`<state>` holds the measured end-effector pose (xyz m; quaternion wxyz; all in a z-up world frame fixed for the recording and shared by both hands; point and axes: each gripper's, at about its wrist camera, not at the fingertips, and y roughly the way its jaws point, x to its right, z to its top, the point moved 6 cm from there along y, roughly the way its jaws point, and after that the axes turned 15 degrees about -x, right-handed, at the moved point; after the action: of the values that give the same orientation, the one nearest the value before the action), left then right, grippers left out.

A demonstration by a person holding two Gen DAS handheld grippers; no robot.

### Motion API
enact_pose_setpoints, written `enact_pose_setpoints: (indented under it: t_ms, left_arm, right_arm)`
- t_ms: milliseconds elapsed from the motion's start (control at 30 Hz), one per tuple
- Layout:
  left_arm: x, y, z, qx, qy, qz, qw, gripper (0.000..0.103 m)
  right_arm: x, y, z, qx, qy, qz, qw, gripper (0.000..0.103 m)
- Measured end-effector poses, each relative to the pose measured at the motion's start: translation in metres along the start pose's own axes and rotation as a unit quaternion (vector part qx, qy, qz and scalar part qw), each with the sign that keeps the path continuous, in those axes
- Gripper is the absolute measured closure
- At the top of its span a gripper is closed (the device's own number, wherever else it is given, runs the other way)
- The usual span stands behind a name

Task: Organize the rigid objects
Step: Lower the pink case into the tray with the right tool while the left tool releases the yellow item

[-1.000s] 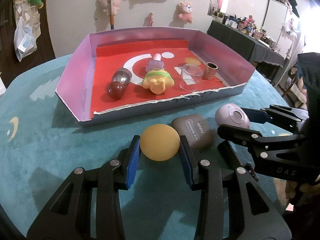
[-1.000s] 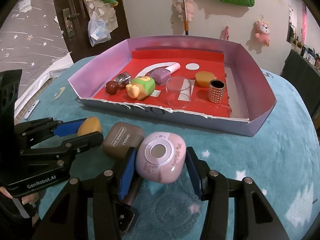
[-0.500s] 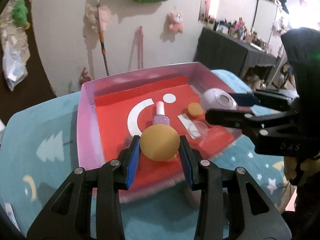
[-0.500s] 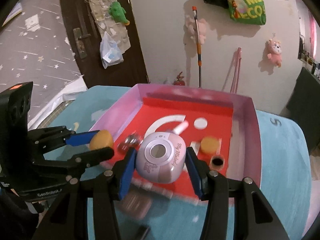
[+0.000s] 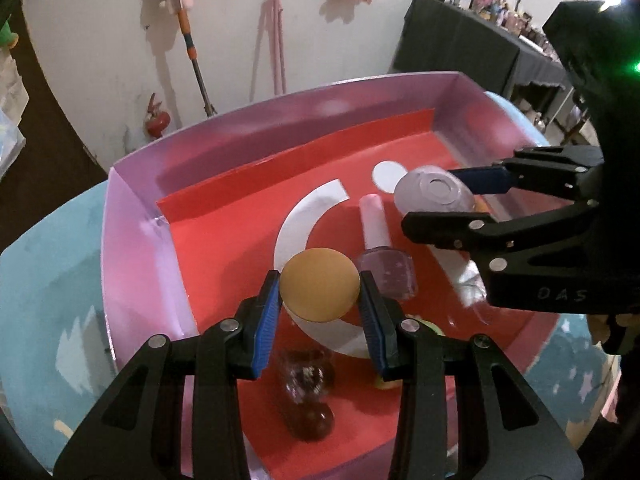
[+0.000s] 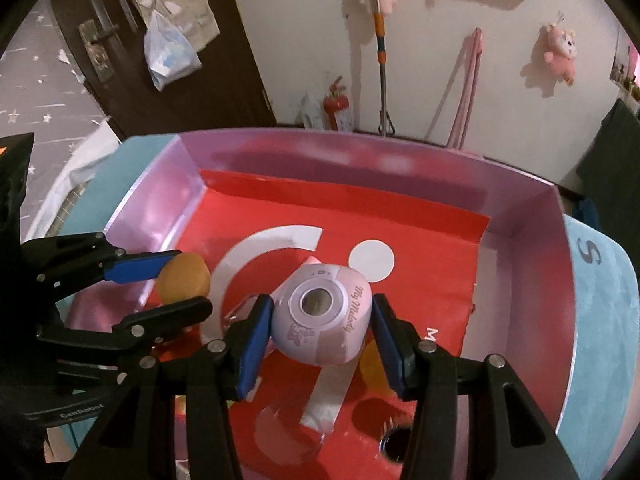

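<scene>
Pink plush (image 6: 558,54), mop (image 6: 381,48), door (image 6: 132,40)

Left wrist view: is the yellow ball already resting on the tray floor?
No, the yellow ball is clamped between the left gripper's blue fingers, held above the red tray floor.

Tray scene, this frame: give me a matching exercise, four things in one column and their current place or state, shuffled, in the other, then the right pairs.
Things
1. orange ball
2. pink My Melody case
3. nail polish bottle
4. red-floored tray

Place or state
A. lying on its side on the tray floor
B. clamped between the left gripper's fingers, above the tray
C. sitting on the teal cloth
D. clamped between the right gripper's fingers, above the tray

Pairs: 1-B, 2-D, 3-A, 4-C
</scene>
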<state>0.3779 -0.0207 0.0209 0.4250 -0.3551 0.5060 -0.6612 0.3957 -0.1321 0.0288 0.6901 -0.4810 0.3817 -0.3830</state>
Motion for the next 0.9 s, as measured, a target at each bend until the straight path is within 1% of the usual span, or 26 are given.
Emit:
enact_pose_setpoints:
  t_ms: [200, 500, 600, 900]
  left_arm:
    - [-0.005, 0.012, 0.005, -0.016, -0.005, 0.005, 0.9998, 0.067]
    - [-0.002, 0.023, 0.009, -0.044, -0.002, 0.015, 0.9989, 0.067]
    - [-0.001, 0.023, 0.01, -0.045, -0.001, 0.019, 0.9988, 0.067]
    - [-0.005, 0.027, 0.01, -0.051, -0.006, 0.012, 0.9986, 0.067]
  right_arm:
    - [0.006, 0.012, 0.005, -0.024, 0.003, -0.011, 1.0, 0.05]
    - [0.008, 0.023, 0.007, -0.036, 0.001, -0.019, 0.999, 0.05]
    - [0.009, 0.025, 0.008, -0.039, 0.001, -0.022, 0.999, 0.05]
    - [0.009, 0.029, 0.009, -0.04, -0.003, -0.025, 0.999, 0.05]
